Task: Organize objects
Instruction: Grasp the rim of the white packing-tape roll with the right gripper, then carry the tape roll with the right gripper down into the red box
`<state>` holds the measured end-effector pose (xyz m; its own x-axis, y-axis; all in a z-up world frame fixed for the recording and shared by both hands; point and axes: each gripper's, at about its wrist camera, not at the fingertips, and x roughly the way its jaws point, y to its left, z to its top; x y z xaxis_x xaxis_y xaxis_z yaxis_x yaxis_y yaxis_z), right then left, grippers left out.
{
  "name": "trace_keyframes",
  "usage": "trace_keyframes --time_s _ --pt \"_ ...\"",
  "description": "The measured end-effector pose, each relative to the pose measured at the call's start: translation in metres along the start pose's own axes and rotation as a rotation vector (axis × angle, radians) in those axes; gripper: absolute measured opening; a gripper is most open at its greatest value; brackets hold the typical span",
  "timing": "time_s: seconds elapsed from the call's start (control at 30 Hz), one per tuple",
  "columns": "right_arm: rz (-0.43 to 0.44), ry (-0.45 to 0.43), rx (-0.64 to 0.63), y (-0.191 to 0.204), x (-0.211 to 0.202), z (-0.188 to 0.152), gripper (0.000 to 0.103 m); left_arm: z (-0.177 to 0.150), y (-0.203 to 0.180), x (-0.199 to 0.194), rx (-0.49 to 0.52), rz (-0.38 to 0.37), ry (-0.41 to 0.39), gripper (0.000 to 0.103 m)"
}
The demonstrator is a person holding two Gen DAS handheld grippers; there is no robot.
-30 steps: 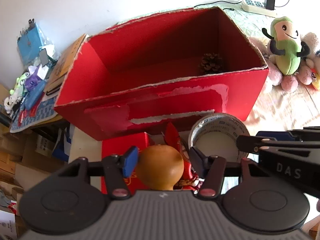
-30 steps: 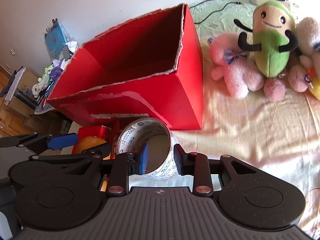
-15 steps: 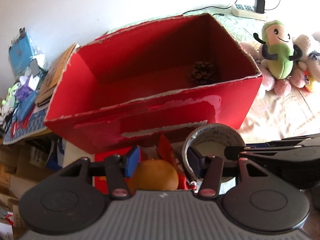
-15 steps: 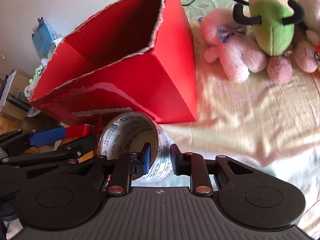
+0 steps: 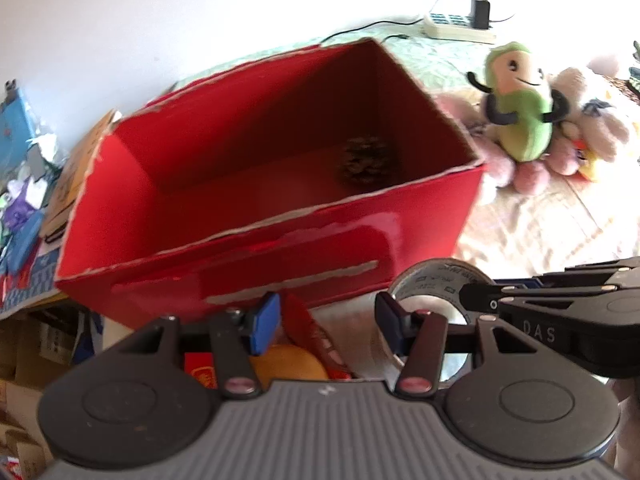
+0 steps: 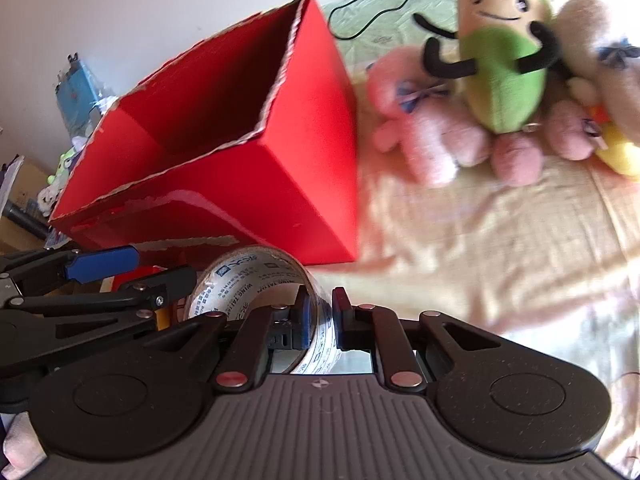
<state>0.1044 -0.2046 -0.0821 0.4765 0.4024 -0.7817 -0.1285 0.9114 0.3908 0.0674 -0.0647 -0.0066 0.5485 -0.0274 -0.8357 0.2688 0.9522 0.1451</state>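
Your right claw (image 6: pixel 320 316) is clamped on the wall of the tape roll (image 6: pixel 260 280), one finger inside the ring and the other outside, with the roll standing on edge just in front of the red box (image 6: pixel 256 184). From the left wrist view the same tape roll (image 5: pixel 436 284) sits low on the right, with your right claw (image 5: pixel 476 300) reaching in from that side.

Your left claw (image 5: pixel 326 324) is spread wide and grips nothing. An orange ball (image 5: pixel 290 364) lies low between its fingers, nearer the blue-padded one, but whether it touches the pad cannot be told. A red packet (image 5: pixel 316 336) lies beside the ball, and a flat red item (image 5: pixel 200 368) shows under the left finger.

The box (image 5: pixel 280 184) stands open at the top on the bed (image 6: pixel 480 248), with a pinecone (image 5: pixel 366 162) on its floor near the right end wall. To the right of the box sits a green plush (image 6: pixel 500 52) among pink plushes (image 6: pixel 432 132). A power strip (image 5: pixel 460 26) with a plugged-in adapter lies behind them near the wall. Both views are slightly blurred.
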Motion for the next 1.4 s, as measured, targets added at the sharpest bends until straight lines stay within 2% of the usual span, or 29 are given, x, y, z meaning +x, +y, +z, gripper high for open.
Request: trace_keyframes --time_s 0.07,0.2,0.27,0.33,0.4,0.47,0.57,0.77,0.87,1.03,1.17,1.3,1.4 --pt "-0.014 -0.015 0.002 -0.005 -0.007 -0.002 0.012 0.002 -0.006 -0.002 0.014 -0.026 -0.003 0.057" --pt "-0.042 -0.064 0.006 -0.012 -0.022 -0.005 0.011 0.004 -0.019 -0.006 0.033 -0.066 -0.009 0.072" --pt "-0.052 -0.092 0.001 -0.014 -0.031 -0.007 0.011 0.004 -0.024 -0.009 0.037 -0.086 -0.012 0.071" --pt "-0.057 -0.119 -0.003 -0.018 -0.041 -0.009 0.011 0.004 -0.029 -0.009 0.033 -0.108 -0.006 0.069" --pt "-0.052 -0.14 -0.003 -0.022 -0.05 -0.011 0.01 0.004 -0.033 -0.01 0.028 -0.126 0.003 0.06" --pt "-0.046 -0.156 -0.003 -0.025 -0.057 -0.013 0.011 0.004 -0.036 -0.011 0.019 -0.144 0.015 0.058" --pt "-0.052 -0.174 -0.018 -0.024 -0.063 -0.015 0.011 0.006 -0.04 -0.014 0.007 -0.17 0.015 0.048" --pt "-0.041 -0.239 -0.039 -0.016 -0.076 -0.009 0.012 0.009 -0.044 -0.034 -0.015 -0.216 -0.032 0.032" --pt "-0.033 -0.286 -0.066 -0.01 -0.089 -0.004 0.012 0.014 -0.042 -0.047 -0.025 -0.236 -0.07 0.03" --pt "-0.007 -0.372 -0.136 0.013 -0.107 0.017 0.012 0.035 -0.026 -0.062 -0.031 -0.237 -0.148 0.028" --pt "0.011 -0.409 -0.165 0.03 -0.102 0.047 0.012 0.06 0.002 -0.065 -0.055 -0.229 -0.201 0.028" --pt "0.059 -0.352 -0.163 0.049 -0.077 0.089 0.012 0.081 0.039 -0.049 -0.083 -0.206 -0.2 0.028" --pt "0.042 -0.276 -0.203 0.071 -0.047 0.11 0.011 0.092 0.066 -0.023 -0.109 -0.214 -0.14 0.028"
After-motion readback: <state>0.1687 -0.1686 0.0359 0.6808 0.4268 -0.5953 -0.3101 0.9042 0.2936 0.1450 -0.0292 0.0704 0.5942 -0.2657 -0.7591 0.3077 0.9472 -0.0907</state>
